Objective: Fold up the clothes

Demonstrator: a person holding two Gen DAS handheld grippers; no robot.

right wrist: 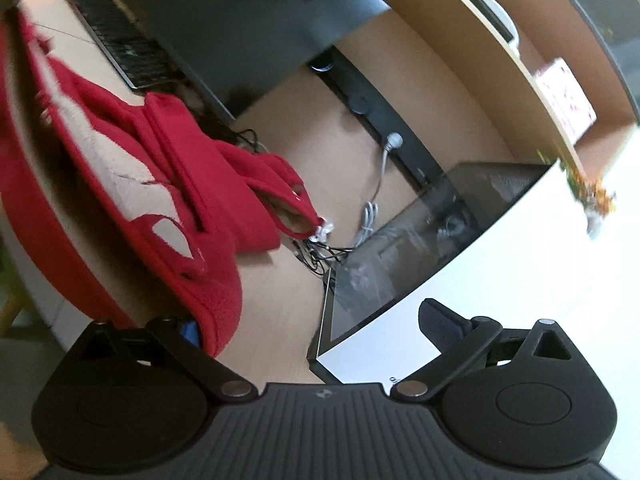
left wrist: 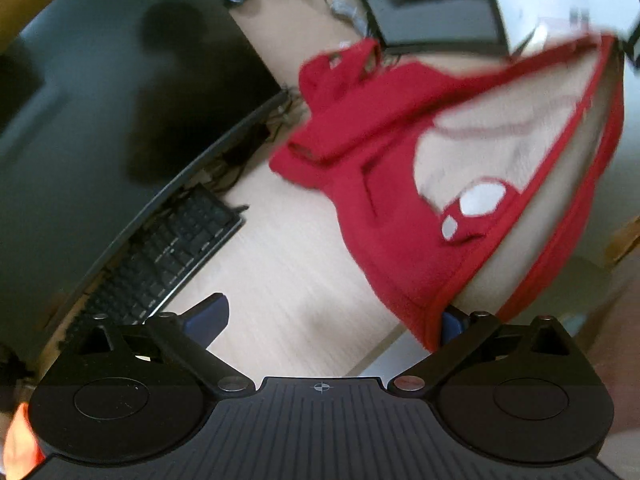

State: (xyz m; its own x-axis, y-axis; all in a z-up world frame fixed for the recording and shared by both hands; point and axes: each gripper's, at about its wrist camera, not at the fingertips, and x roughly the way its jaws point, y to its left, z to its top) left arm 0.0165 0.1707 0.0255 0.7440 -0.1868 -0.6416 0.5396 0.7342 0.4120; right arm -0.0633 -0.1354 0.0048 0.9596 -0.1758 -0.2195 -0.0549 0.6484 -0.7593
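A red fleece garment [left wrist: 360, 140] with a beige lining hangs above the wooden desk [left wrist: 288, 272], stretched and blurred. In the left wrist view its red hem drapes against the right finger [left wrist: 452, 326], while the left finger [left wrist: 208, 316] stands bare over the desk. My left gripper [left wrist: 330, 320] is open wide. In the right wrist view the garment [right wrist: 180, 152] falls over the left finger [right wrist: 188, 332] and partly hides it. The right finger [right wrist: 440, 320] is bare. My right gripper [right wrist: 314, 326] is open wide too.
A large dark monitor [left wrist: 100, 100] and a black keyboard [left wrist: 168, 252] stand on the desk's left. A second dark screen [right wrist: 400, 248], loose cables [right wrist: 368, 216] and a black power strip [right wrist: 380, 120] lie behind the garment. Bare desk wood [right wrist: 280, 292] shows below the cloth.
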